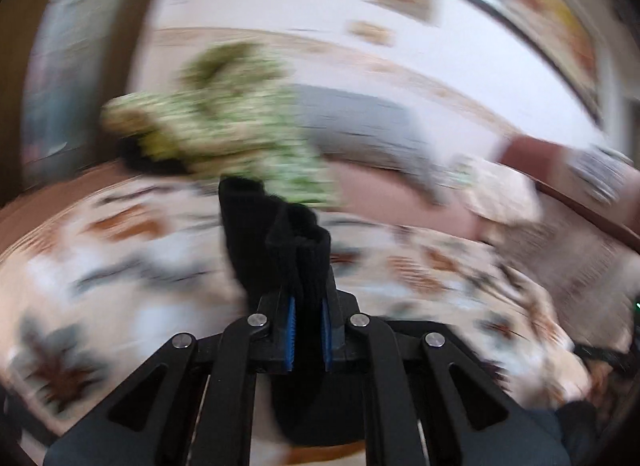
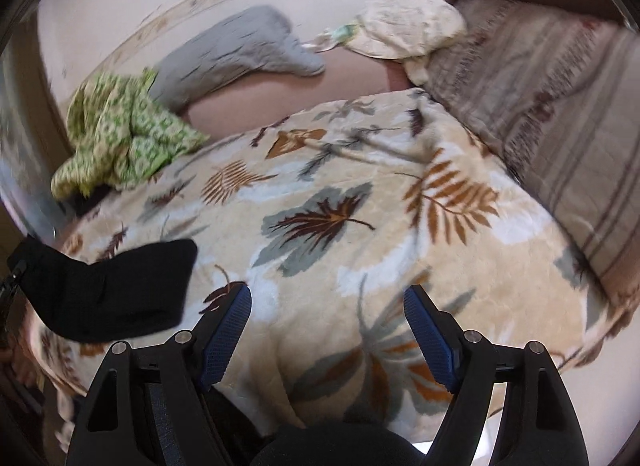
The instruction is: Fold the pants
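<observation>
Black pants pinched up off the leafy blanket

The left gripper is squeezed tight on a bunch of the black pants; only its own blurry view shows that pinch. The right wrist view is sharper: the pants hang at the near left over the leaf blanket, and the right gripper stands wide with nothing in it. Far left lies a green cloth, a grey cloth beside it.

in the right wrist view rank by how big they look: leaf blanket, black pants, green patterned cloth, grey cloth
1. leaf blanket, by far the largest
2. black pants, though nearness to the camera enlarges them
3. green patterned cloth and grey cloth look alike; not ranked
</observation>
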Demonstrator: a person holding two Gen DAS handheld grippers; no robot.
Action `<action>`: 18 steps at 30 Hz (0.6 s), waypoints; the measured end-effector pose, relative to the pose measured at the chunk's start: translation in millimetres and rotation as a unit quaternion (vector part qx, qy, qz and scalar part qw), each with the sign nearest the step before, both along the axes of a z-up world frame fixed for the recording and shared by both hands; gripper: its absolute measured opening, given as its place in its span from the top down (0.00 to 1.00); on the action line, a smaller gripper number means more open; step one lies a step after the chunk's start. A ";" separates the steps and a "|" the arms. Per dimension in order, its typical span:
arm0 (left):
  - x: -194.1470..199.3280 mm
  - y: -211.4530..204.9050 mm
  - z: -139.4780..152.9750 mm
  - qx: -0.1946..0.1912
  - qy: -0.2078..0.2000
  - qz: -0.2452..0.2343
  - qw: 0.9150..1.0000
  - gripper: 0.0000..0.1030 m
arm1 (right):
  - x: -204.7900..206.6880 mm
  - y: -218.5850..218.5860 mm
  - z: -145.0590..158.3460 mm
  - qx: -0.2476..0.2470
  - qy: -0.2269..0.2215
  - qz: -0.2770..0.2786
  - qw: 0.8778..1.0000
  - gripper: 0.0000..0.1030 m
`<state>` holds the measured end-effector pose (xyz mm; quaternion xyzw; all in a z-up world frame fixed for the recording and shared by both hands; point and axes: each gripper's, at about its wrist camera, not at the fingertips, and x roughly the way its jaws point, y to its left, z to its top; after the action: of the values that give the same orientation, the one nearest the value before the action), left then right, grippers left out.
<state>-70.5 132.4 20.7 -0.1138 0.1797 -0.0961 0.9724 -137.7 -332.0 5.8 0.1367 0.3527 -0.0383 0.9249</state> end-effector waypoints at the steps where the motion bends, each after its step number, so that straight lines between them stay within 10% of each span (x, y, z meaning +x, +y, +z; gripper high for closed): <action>1: 6.4 -19.1 1.7 0.010 0.004 -0.028 1.000 0.93 | -1.3 -2.9 1.1 0.004 -0.001 -0.001 1.000 0.22; 18: 56.1 -167.9 -30.0 0.041 0.098 -0.163 0.981 0.93 | -8.6 -19.5 -1.8 0.017 -0.001 -0.006 1.000 0.22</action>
<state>-14.4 -35.5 -9.3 -0.0523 0.2938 -0.2348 0.9251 -146.2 -351.5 4.0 0.1549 0.3513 -0.0378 0.9226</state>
